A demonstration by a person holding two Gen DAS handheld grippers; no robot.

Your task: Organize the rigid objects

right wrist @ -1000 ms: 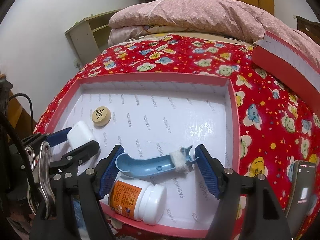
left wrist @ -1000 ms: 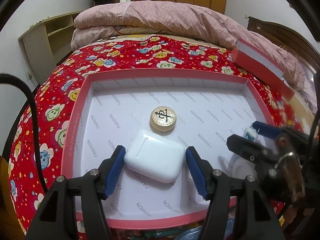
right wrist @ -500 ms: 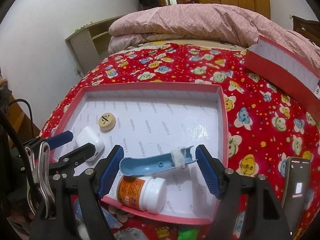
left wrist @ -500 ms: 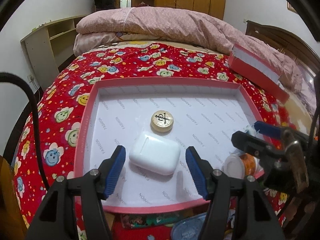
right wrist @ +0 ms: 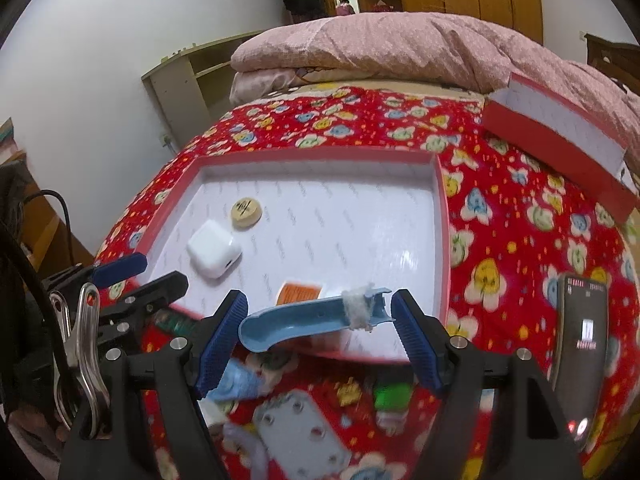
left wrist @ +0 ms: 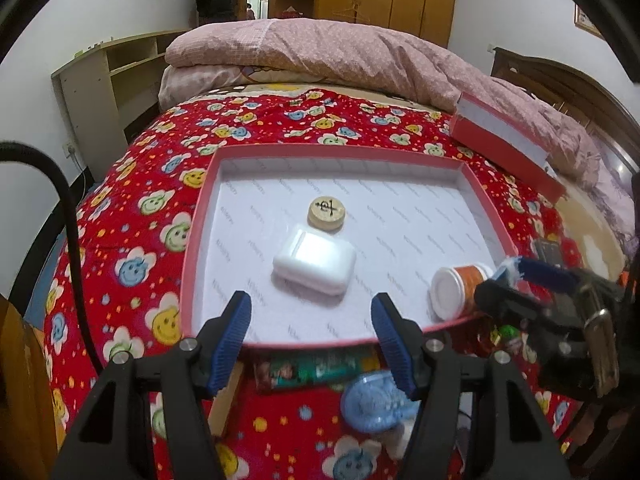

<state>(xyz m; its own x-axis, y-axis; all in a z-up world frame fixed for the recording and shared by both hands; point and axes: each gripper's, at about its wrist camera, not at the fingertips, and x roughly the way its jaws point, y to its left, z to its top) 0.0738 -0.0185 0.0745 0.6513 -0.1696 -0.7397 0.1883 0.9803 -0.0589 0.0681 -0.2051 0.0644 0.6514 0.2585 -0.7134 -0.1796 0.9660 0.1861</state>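
Fingers [left wrist: 234,332] of the left gripper [left wrist: 311,332] stand apart and empty at the tray [left wrist: 340,152] rim. The white case [left wrist: 316,266], wooden disc [left wrist: 326,214] and bottle [left wrist: 456,286] already lie inside. The right gripper [right wrist: 318,320] clamps a blue handle [right wrist: 296,320]. Loose bits still wait on the bedspread [left wrist: 132,240].

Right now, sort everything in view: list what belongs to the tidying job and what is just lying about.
Job: red tray; white case; wooden chess piece; orange pill bottle; blue plastic piece, gripped by the right gripper.

Lying about: phone; red box by the pink quilt; wooden shelf.
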